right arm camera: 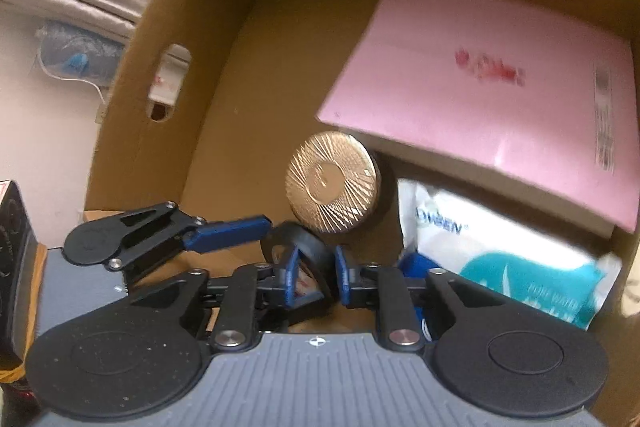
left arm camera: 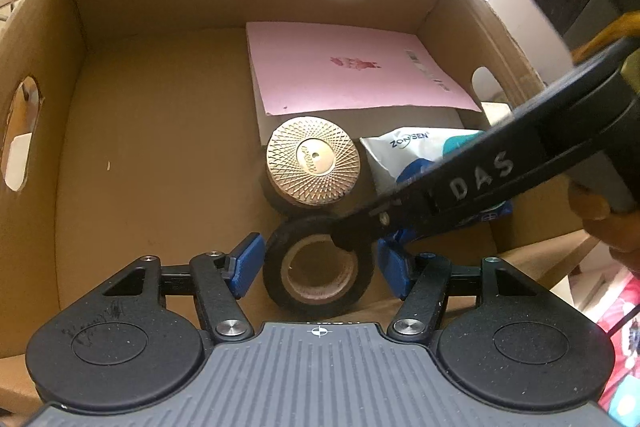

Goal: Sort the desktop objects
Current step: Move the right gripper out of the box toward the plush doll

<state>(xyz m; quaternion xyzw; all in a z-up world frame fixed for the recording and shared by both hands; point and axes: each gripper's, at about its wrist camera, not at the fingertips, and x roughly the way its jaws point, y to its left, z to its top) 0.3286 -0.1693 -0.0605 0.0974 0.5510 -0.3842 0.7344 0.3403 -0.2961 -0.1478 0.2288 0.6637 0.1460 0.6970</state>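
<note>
Inside the cardboard box (left arm camera: 120, 27) lie a pink booklet (left arm camera: 344, 71), a white-blue pouch (left arm camera: 404, 155) and a gold-lidded jar (left arm camera: 313, 161), and just before the jar the right gripper (right arm camera: 314, 277) pinches the black tape roll's (left arm camera: 318, 273) wall, while the left gripper (left arm camera: 318, 267) stands spread around it.

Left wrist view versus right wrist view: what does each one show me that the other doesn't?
Only the left wrist view shows the left gripper open, its blue fingers either side of the tape roll without pinching it, and the hole through the roll's core.

Only the right wrist view shows the right gripper shut on the roll's wall, one finger inside the core.

Both show the cardboard box, the pink booklet, the gold round lid and the white-and-teal packet.
</note>
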